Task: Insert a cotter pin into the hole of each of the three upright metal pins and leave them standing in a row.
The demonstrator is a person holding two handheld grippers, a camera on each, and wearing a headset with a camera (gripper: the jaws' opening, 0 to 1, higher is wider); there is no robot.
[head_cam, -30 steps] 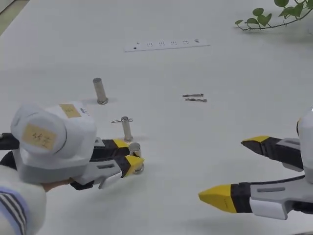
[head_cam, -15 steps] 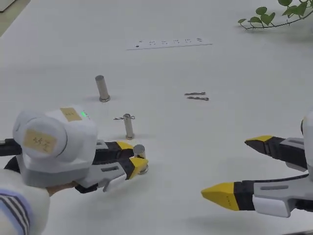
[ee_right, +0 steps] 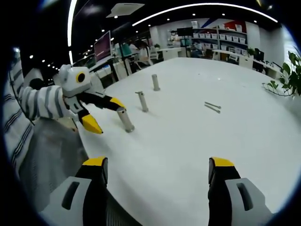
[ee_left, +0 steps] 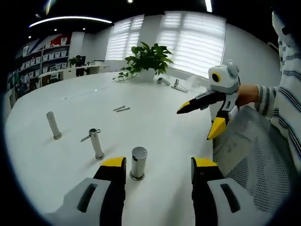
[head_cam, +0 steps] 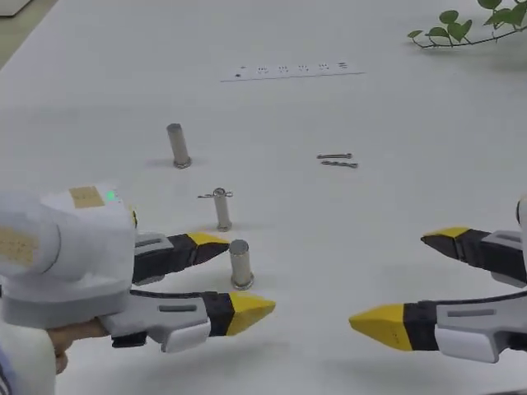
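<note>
Three metal pins stand upright in a diagonal row on the white table (head_cam: 395, 107). The far pin (head_cam: 177, 146) is bare. A cotter pin runs through the top of the middle pin (head_cam: 221, 208). My left gripper (head_cam: 239, 274) is open, and the near pin (head_cam: 240, 264) stands free between its yellow tips, closer to the upper one. Seen from the left gripper view, that near pin (ee_left: 138, 162) is just ahead of the left jaw. Two loose cotter pins (head_cam: 338, 160) lie side by side farther right. My right gripper (head_cam: 398, 280) hovers open at the lower right, holding nothing.
A white marked strip (head_cam: 292, 71) lies at the back of the table. Plant leaves (head_cam: 473, 20) reach in at the top right corner. A dark mesh seat (ee_left: 249, 155) sits beyond the table edge by the person's striped sleeve (ee_left: 287, 89).
My left gripper was shut on the near pin and has opened and let it go; the pin stays upright between the jaws. The right gripper has barely moved.
</note>
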